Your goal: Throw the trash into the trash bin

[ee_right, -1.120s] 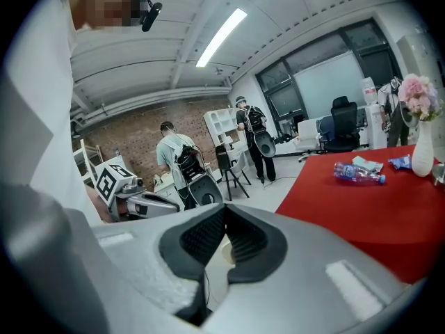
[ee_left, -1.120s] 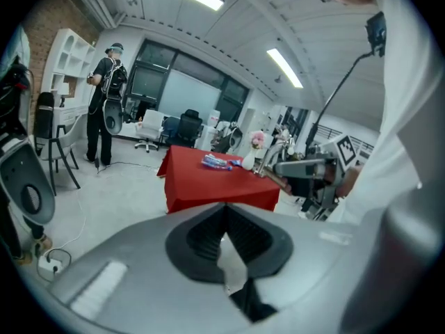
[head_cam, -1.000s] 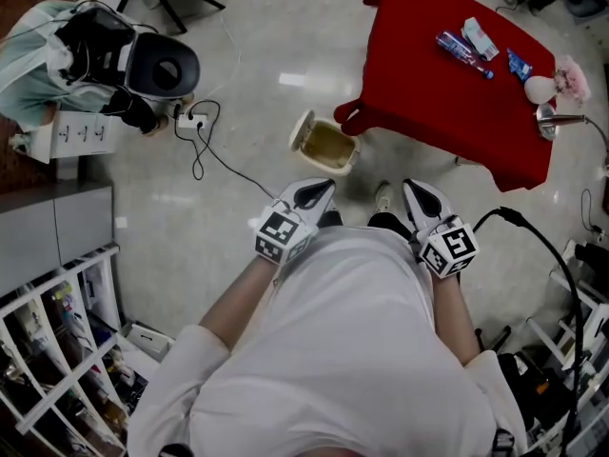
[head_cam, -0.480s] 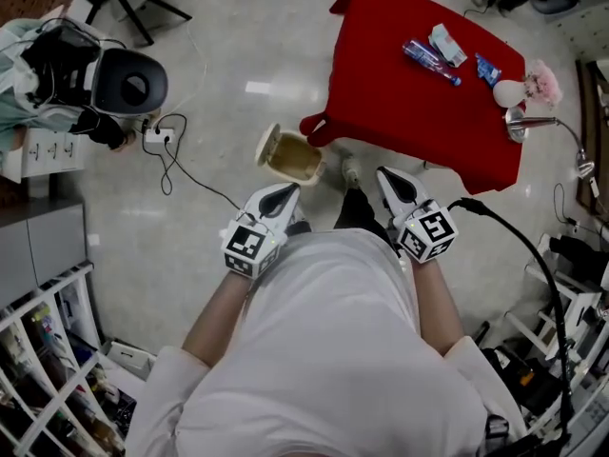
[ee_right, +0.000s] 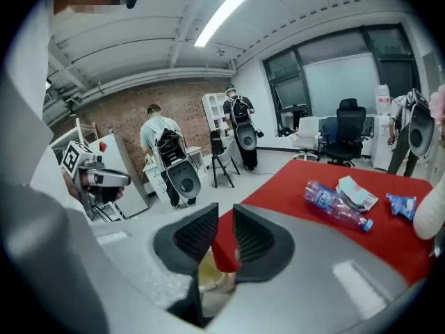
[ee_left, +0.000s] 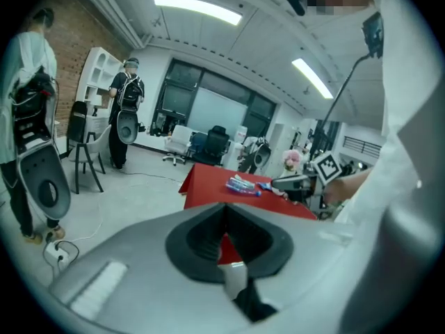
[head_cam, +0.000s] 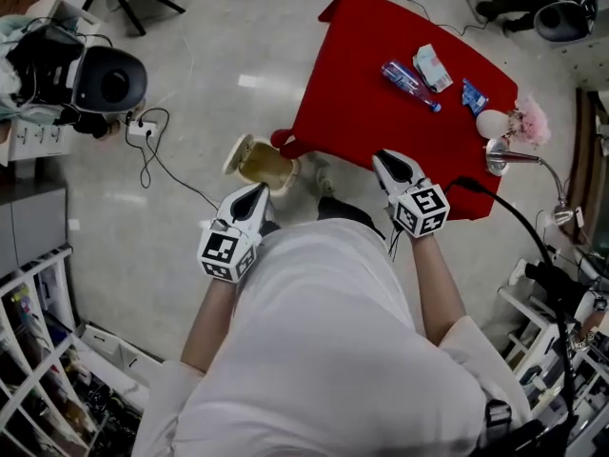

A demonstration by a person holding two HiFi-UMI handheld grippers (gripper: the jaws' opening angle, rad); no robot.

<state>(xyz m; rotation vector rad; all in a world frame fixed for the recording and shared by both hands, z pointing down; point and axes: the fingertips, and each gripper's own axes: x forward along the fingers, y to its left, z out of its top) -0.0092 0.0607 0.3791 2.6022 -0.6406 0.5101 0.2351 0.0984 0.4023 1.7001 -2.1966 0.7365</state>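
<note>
On the red table [head_cam: 381, 112] lie a clear plastic bottle [head_cam: 411, 86], a crumpled packet [head_cam: 433, 68] and a blue wrapper [head_cam: 473, 96]. The beige trash bin [head_cam: 257, 162] stands open on the floor by the table's left corner. My left gripper [head_cam: 262, 190] hangs just short of the bin, its jaws shut and empty [ee_left: 223, 207]. My right gripper [head_cam: 383, 158] reaches the table's near edge. Its jaws have just been opening and stand a narrow gap apart with nothing between them [ee_right: 226, 214]. Bottle [ee_right: 334, 204] and packet [ee_right: 357, 192] lie ahead of it to the right.
A white egg-shaped thing [head_cam: 492, 124], pink flowers [head_cam: 531, 122] and a desk lamp [head_cam: 514, 160] crowd the table's right end. A cable and power strip [head_cam: 143, 129] lie on the floor at left near black round gear [head_cam: 105, 79]. Shelves [head_cam: 38, 350] stand at lower left. People [ee_right: 167, 158] stand far off.
Both grippers have come nearer the red table and the bin. The right one has travelled further and is now at the table's edge.
</note>
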